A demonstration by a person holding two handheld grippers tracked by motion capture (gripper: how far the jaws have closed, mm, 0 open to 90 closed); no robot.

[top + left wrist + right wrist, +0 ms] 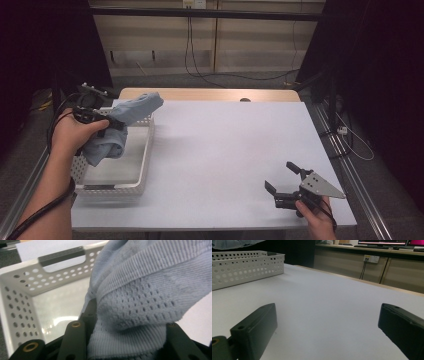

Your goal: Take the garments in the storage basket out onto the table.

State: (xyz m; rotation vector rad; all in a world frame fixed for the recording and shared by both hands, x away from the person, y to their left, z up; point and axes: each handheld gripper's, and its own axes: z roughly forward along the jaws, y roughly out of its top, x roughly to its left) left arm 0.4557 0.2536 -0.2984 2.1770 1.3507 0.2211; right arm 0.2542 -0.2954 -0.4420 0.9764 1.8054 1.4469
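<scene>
We've got the left claw (107, 122) clamped on the sock (125, 120) above the basket (142, 172), right claw (287, 182) wide open and empty low over the desk (225, 145); the dangling toe could snag the basket rim and slip free.

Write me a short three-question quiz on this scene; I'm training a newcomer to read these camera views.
1. True or false: the left gripper is shut on the light blue sock.
2. What lies under the raised sock? A) a metal bowl B) the white perforated basket C) a cardboard box
3. Fill in: the right gripper rests near the table's front right corner with its fingers ____ and nothing between them.

Key:
1. True; knitted fabric is bunched between its fingers in the left gripper view.
2. B
3. open
</scene>
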